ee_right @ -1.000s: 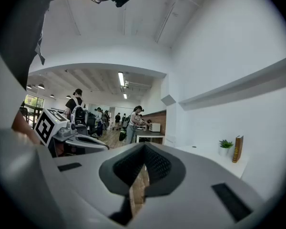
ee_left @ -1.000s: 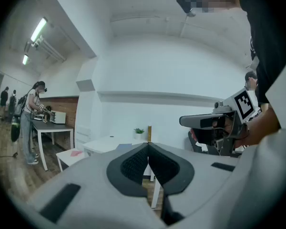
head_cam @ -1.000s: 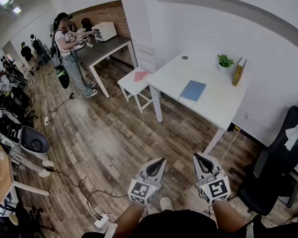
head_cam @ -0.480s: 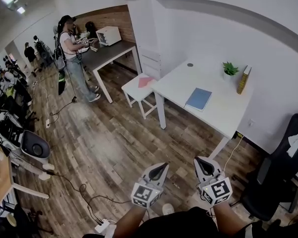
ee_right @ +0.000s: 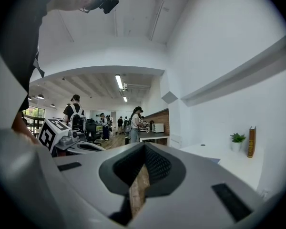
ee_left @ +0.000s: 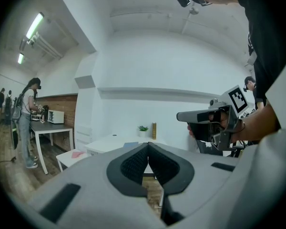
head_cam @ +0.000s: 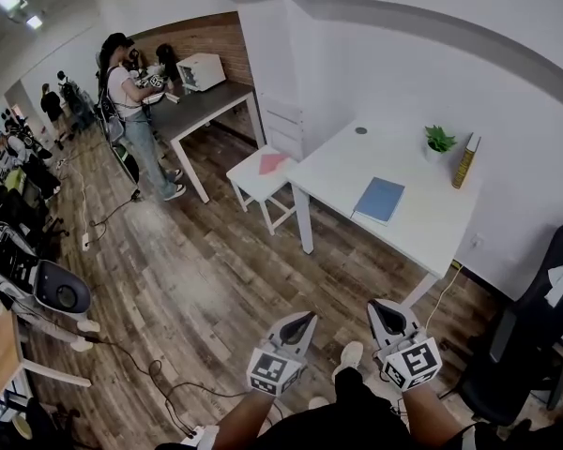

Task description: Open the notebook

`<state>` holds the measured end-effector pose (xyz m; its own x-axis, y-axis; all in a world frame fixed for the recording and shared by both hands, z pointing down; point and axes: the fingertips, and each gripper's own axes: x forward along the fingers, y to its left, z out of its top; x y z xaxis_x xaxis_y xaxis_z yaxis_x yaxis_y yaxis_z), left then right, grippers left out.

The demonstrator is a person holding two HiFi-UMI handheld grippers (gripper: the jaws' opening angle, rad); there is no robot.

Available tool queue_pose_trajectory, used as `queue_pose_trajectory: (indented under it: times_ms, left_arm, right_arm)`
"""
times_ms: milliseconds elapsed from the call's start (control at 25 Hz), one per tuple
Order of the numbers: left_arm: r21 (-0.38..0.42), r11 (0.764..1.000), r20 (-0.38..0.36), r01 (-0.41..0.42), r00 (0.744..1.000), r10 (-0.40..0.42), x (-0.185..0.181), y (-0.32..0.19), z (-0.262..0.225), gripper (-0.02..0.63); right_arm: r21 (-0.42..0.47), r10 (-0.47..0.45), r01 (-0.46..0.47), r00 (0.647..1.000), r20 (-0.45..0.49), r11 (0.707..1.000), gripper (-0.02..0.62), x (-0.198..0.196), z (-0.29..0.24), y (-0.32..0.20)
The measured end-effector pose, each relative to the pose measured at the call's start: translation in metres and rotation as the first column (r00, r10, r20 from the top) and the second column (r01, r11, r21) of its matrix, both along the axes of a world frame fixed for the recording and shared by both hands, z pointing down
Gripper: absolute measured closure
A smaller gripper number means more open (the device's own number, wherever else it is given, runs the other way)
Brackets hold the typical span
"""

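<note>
The blue notebook [head_cam: 380, 200] lies shut on the white table [head_cam: 342, 162], well ahead of both grippers. In the head view my left gripper [head_cam: 302, 320] and right gripper [head_cam: 386, 308] are held side by side over the wooden floor, short of the table. Both are shut and hold nothing. In the left gripper view the jaws [ee_left: 147, 145] meet at the tips, with the notebook [ee_left: 130, 144] small beyond them and the right gripper [ee_left: 182, 116] at the right. The right gripper view has its shut jaws [ee_right: 144, 144] pointing level, with the left gripper [ee_right: 81, 147] at the left.
A small potted plant [head_cam: 439, 141] and an upright book [head_cam: 466, 160] stand at the table's far edge. A white stool [head_cam: 260, 169] bears a pink item beside the table. A black office chair [head_cam: 530, 345] is at right. Cables [head_cam: 159, 373] cross the floor. A person [head_cam: 124, 97] stands at a grey desk.
Both grippers have moved forward toward the table, still shut and side by side. A shoe has come into sight between them.
</note>
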<state>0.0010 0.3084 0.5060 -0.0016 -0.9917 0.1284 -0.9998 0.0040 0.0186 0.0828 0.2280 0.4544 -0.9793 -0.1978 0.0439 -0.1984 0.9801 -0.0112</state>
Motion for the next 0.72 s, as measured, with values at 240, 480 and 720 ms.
queue_pose_trajectory:
  times_ms: [240,480,720]
  left_arm:
    - [-0.020,1.000,0.003,-0.010,1.000,0.010,-0.033,-0.046,-0.003,0.600]
    - [-0.023,1.000,0.010,0.009,1.000,-0.009,-0.067,-0.102,-0.009,0.600]
    - [-0.040,0.999,0.021,0.017,1.000,-0.016,-0.095,-0.167,-0.007,0.600]
  right_arm:
    - [-0.006,-0.003,0.003,1.000,0.003,1.000,0.594,-0.041,-0.010,-0.041]
    - [-0.011,-0.016,0.016,1.000,0.002,1.000,0.594,-0.075,-0.012,-0.098]
    - [-0.012,-0.023,0.023,1.000,0.009,1.000,0.594,-0.097,-0.016,-0.165]
